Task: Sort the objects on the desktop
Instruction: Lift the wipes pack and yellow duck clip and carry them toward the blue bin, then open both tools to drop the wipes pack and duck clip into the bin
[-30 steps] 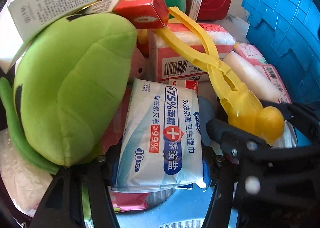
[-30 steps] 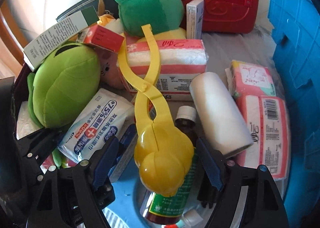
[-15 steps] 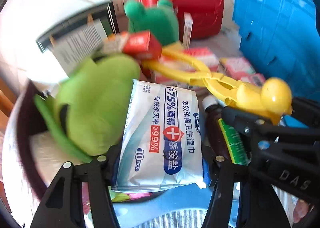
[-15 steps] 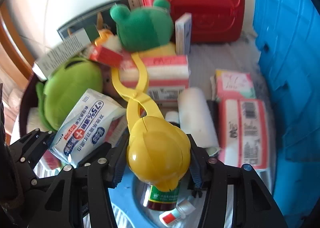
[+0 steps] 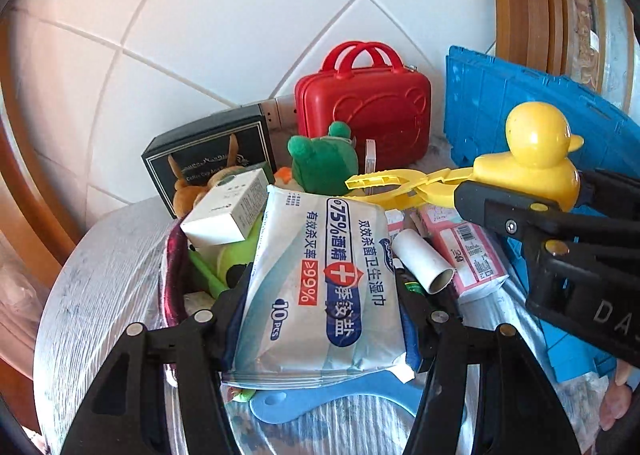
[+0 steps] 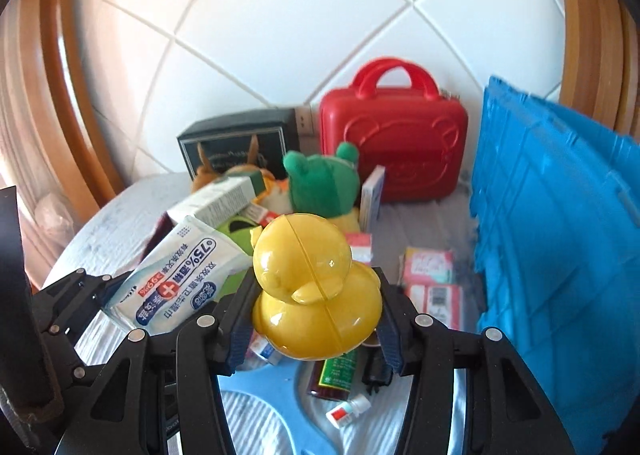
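1. The left gripper [image 5: 320, 319] has its fingers clenched on the wet-wipes pack [image 5: 320, 279]; the flat pack sits between the two pads, label up, clear of the heap of things below it.
2. The right gripper [image 6: 316, 327] grasps the yellow duck tongs [image 6: 316, 287] by the duck-shaped head, one finger pressed on either flank. In the left view the tongs' long handles trail away from the fingers toward the pile.
3. Beyond both sets of fingers lie the leftovers on the table [image 5: 104, 263]: a green frog plush [image 5: 322, 163], a white box [image 5: 228, 211], a paper roll [image 5: 424, 265] and pink tissue packs [image 5: 468, 251].
4. Farther off stand a red case [image 6: 394, 151] and, to the right of the fingers, a blue crate [image 6: 560, 223].
5. To my eye this is the carry step: both picks look done, neither thing placed.
6. Next, each item needs a destination, probably the crate or the case, and the fingers should let go only once over it.
7. The tongs' trailing handles could snag on the pile.
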A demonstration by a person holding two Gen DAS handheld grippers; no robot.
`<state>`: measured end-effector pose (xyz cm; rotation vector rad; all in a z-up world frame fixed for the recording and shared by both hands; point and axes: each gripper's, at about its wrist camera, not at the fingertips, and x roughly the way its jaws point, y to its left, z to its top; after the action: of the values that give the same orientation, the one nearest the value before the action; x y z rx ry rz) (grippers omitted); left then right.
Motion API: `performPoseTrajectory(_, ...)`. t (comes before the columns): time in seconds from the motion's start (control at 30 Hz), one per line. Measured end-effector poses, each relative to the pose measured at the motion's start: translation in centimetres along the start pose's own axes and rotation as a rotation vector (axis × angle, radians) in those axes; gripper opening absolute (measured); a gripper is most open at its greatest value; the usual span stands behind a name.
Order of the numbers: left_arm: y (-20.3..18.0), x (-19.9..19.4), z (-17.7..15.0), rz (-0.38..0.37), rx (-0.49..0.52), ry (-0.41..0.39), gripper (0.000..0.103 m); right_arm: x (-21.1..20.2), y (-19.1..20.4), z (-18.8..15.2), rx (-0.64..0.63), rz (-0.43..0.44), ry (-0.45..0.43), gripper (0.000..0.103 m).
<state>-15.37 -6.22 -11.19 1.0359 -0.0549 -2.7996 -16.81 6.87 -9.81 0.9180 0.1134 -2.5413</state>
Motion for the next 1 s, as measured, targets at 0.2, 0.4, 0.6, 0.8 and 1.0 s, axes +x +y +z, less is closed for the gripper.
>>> performPoseTrajectory(0.2,-0.2,-5.1,0.3,0.022,-0.007,-0.083,0.059,-5.5,1.5,0.9,-0.047,-0.016,-0.095,0.051)
performPoseTrajectory(0.4,-2.0,-9.2,1.7,0.018,0.003,-0.178,0.059,-11.3,0.8,1.8,-0.045,-0.049,-0.208,0.049)
performPoseTrajectory(0.6,-6.3,-11.6,4.1,-0.050,0.028,-0.238,0.059,-16.7,-1.8,2.7,-0.020,-0.112,-0.311,0.048)
performPoseTrajectory(0.8,-12.3,-13.9,6.7,-0.139,0.073,-0.301,0.059,-23.4,-6.9,3.4,0.032,-0.207,-0.432,0.048)
performPoseTrajectory(1.0,-19.3,-14.7,8.7,-0.243,0.107,-0.303,0.059,-28.5,-13.4,2.4,0.110,-0.322,-0.486,0.047)
